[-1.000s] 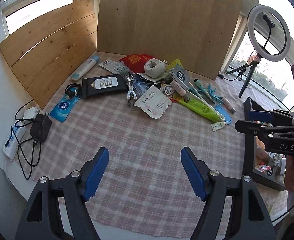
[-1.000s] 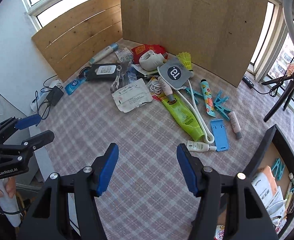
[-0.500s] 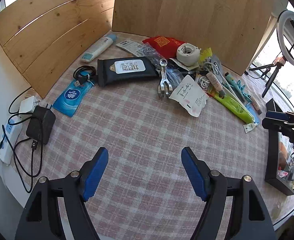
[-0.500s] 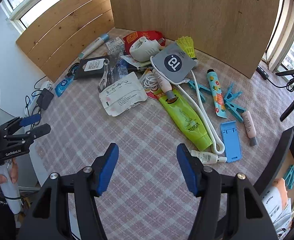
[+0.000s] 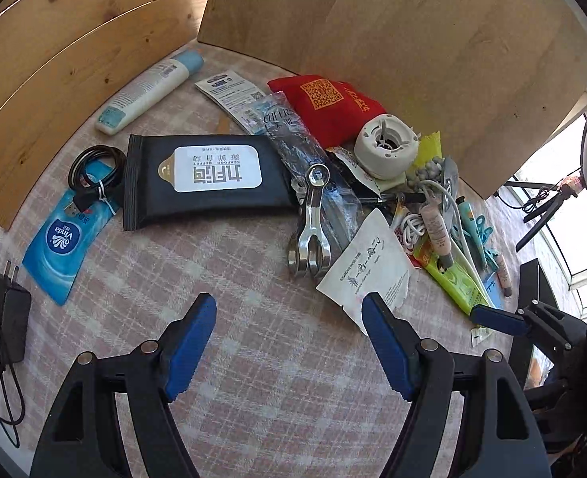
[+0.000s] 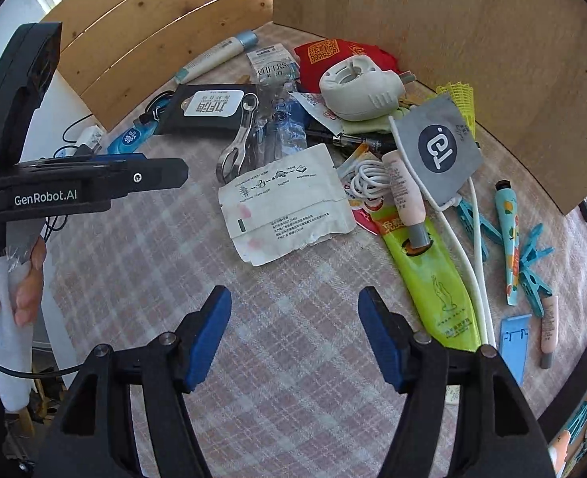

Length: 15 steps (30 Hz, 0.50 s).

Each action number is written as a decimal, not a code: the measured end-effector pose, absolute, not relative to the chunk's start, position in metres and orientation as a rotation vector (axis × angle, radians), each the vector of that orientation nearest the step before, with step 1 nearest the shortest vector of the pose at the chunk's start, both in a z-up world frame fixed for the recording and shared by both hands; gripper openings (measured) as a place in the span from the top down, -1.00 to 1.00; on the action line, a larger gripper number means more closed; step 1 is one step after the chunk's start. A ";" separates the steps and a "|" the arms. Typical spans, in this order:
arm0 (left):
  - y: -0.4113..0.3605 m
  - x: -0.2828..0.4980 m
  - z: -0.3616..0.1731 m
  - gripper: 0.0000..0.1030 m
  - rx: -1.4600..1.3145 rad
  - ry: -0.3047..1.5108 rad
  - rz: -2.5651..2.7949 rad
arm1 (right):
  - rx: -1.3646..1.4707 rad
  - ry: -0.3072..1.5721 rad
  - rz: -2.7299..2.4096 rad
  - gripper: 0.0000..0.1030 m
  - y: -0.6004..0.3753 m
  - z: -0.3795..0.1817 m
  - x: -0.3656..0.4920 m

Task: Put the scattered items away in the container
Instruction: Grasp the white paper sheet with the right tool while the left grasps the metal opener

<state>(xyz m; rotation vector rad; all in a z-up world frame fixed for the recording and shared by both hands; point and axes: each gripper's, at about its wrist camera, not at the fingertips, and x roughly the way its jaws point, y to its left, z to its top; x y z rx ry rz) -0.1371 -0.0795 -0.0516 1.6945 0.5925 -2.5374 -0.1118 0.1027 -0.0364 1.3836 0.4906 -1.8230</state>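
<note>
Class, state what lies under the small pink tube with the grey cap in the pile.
The pink tube lies across a coiled white cable, its grey cap over the lime-green pouch. Whatever sits deeper beneath is covered.

Over the last second both tools have moved forward toward the heap of items on the checked worktop (image 5: 221,342). The left tool (image 5: 289,342), jaws spread wide as before, now sits close to the metal tongs (image 5: 311,223) and the white paper packet (image 5: 369,271), with the black wipes pack (image 5: 205,179) filling much more of its view. The right tool (image 6: 295,334) has likewise closed in, so the white paper packet (image 6: 285,207) and green tube (image 6: 432,279) lie just ahead of its blue pads. The container has slid almost out of both views.
</note>
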 end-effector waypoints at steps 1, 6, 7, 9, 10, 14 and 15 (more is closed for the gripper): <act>-0.079 -0.144 -0.055 -0.43 1.710 0.594 -2.533 | 1.404 0.473 -1.819 -0.27 0.098 -0.041 -0.117; -0.077 -0.170 -0.072 -0.42 1.783 0.629 -2.507 | 1.363 0.482 -1.787 -0.28 0.073 -0.044 -0.138; -0.077 -0.173 -0.074 -0.42 1.788 0.640 -2.503 | 1.347 0.507 -1.767 -0.28 0.068 -0.046 -0.141; -0.079 -0.178 -0.078 -0.37 1.793 0.670 -2.495 | 1.332 0.555 -1.725 -0.28 0.058 -0.050 -0.142; -0.080 -0.180 -0.079 -0.37 1.795 0.685 -2.490 | 1.324 0.582 -1.709 -0.28 0.053 -0.053 -0.143; -0.080 -0.183 -0.083 -0.27 1.805 0.704 -2.481 | 1.286 0.635 -1.684 -0.29 0.041 -0.059 -0.145; -0.080 -0.183 -0.084 -0.23 1.811 0.709 -2.481 | 1.295 0.627 -1.669 -0.28 0.039 -0.061 -0.147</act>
